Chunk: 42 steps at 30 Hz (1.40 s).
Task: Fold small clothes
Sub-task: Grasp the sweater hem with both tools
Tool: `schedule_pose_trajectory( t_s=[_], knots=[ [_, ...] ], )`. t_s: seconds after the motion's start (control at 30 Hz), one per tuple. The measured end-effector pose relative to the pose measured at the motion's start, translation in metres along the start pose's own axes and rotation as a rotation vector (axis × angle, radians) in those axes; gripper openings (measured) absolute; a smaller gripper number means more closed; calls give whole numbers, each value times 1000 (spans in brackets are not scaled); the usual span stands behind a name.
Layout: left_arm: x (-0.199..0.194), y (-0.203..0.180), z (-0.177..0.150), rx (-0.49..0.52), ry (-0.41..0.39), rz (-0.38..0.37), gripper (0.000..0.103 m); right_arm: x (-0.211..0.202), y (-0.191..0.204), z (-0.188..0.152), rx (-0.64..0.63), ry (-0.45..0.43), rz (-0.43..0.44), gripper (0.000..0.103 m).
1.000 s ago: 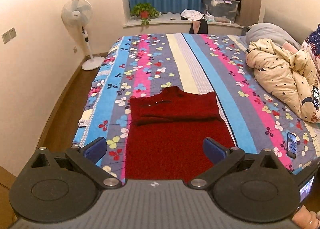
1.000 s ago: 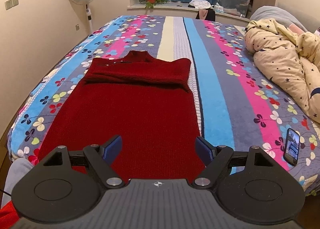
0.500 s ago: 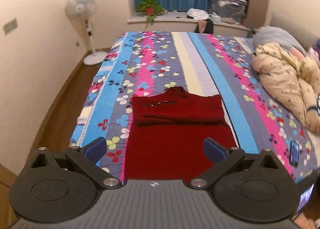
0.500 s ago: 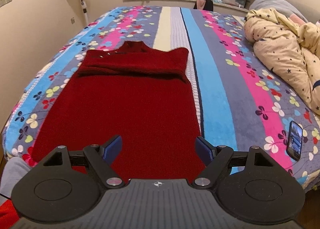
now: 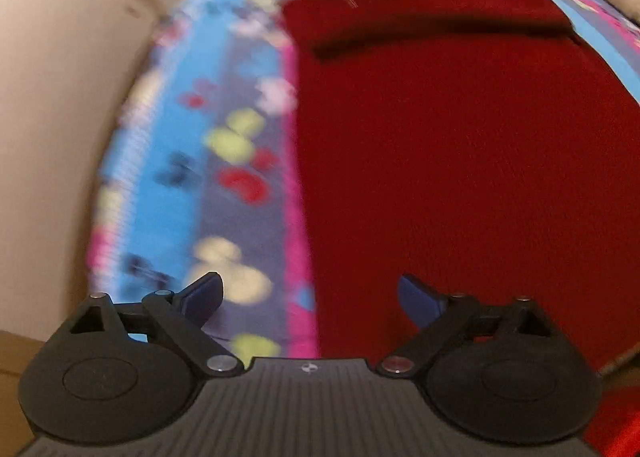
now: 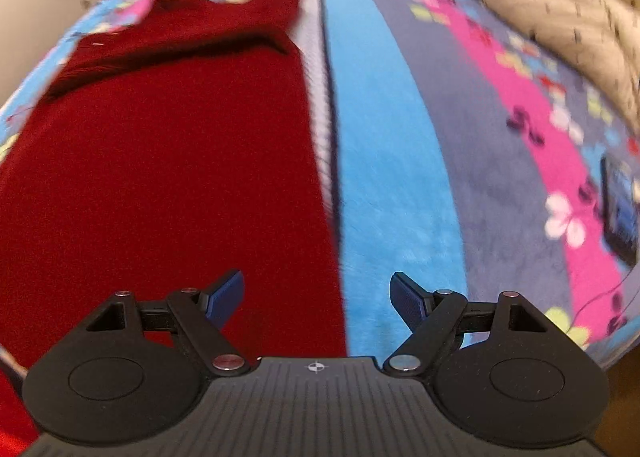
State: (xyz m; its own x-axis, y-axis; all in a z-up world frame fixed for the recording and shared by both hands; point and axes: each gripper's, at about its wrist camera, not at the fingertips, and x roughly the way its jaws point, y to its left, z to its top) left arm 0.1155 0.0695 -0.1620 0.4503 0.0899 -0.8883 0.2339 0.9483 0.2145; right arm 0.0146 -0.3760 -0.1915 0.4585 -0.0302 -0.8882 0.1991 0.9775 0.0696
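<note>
A dark red knitted sweater (image 5: 460, 161) lies flat on the striped flowered bedspread (image 5: 240, 185), its sleeves folded across the chest at the far end. My left gripper (image 5: 310, 295) hovers low over the sweater's left edge near the hem; its jaws are closing, still wide, with the garment's edge below the gap and nothing pinched. In the right wrist view the same sweater (image 6: 160, 161) fills the left half. My right gripper (image 6: 318, 297) stands open over the sweater's right edge, where red cloth meets the blue stripe. Both views are motion-blurred.
A cream star-patterned quilt (image 6: 560, 5) is bunched at the far right of the bed. A phone (image 6: 620, 209) lies on the bedspread at the right. The cream wall (image 5: 60, 97) and bed edge are to the left.
Both grippers have dropped steeply toward the near end of the sweater and tilted downward. The room, fan and window have left the views; the sweater now fills them.
</note>
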Motion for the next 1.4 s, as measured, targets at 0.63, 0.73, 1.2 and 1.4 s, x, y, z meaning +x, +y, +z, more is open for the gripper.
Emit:
schedule_pose_trajectory(
  t_s=[0.63,0.73,1.2,1.4],
  knots=[
    [53,22,-36,-225,95,-422,100,31,13,-28,17,115,242,71],
    [49,10,-33,-186,115,-317,64,28,5,-27,77,121,252,26],
    [-68,1,-41,-247,-63,-309,23,-84,-12,-27,192,-108,355,17],
    [-98,-12,-102,-243,-17,-351,24,-121,-37,-76,273,-38,347,17]
  ],
)
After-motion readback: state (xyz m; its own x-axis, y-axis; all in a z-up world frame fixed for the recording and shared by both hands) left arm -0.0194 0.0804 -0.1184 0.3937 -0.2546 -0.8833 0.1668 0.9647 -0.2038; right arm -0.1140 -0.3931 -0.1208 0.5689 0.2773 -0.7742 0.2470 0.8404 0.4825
